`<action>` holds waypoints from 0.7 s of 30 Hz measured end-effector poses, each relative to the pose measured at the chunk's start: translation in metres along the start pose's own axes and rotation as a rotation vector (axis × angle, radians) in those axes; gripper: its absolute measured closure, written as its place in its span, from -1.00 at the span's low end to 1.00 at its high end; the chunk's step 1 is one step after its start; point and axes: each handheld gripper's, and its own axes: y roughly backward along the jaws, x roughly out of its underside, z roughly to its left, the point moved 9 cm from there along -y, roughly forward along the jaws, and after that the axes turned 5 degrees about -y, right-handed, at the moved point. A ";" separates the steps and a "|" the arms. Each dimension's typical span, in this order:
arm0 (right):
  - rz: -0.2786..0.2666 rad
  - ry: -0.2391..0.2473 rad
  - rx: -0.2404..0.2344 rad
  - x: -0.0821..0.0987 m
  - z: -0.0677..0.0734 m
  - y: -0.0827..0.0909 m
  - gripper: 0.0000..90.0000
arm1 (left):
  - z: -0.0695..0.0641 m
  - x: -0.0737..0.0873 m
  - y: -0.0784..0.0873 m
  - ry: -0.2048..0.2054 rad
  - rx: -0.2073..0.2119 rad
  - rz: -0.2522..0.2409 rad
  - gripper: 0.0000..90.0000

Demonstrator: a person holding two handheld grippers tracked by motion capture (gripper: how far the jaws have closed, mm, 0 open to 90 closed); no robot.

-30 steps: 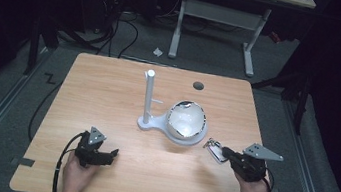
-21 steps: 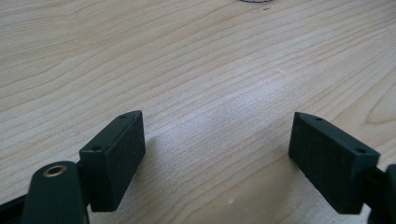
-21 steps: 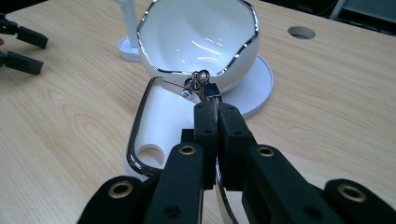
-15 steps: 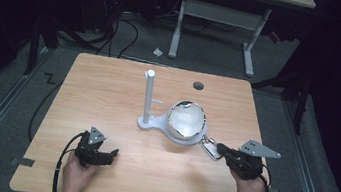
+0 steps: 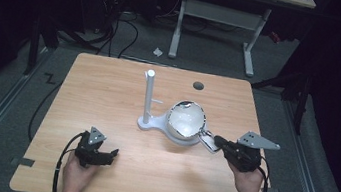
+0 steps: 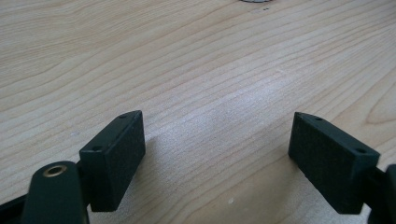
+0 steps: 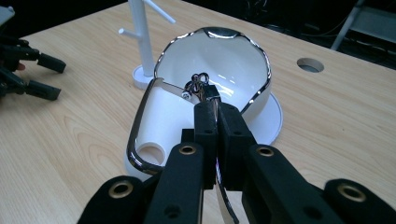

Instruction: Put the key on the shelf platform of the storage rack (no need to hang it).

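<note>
A white jewellery stand has a tall post [image 5: 148, 95] [image 7: 142, 37] and a white bowl [image 5: 185, 121] [image 7: 219, 70] with a chrome rim, both near the middle of the wooden table [image 5: 108, 92]. My right gripper [image 5: 216, 140] [image 7: 215, 109] is shut on a thin silvery hoop [image 5: 207, 140] [image 7: 135, 140] with a small clasp. It holds the hoop at the bowl's right edge, a little above the table. My left gripper [image 5: 112, 154] [image 6: 217, 154] rests open on the table at the front left with nothing between its pads, and it appears again far off as the left gripper [image 7: 46, 74].
A round cable hole [image 5: 198, 86] [image 7: 310, 64] sits in the tabletop behind the bowl. Bare wood lies between the two hands and left of the post. Beyond the table stand a desk frame [image 5: 218, 12] and floor cables [image 5: 118, 23].
My right gripper has risen a little and shifted left toward the bowl, carrying the hoop with it. The left gripper has stayed where it was.
</note>
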 end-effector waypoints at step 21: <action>0.023 -0.001 -0.012 -0.027 -0.002 -0.037 0.95 | 0.000 0.000 0.000 0.000 0.000 0.000 -0.58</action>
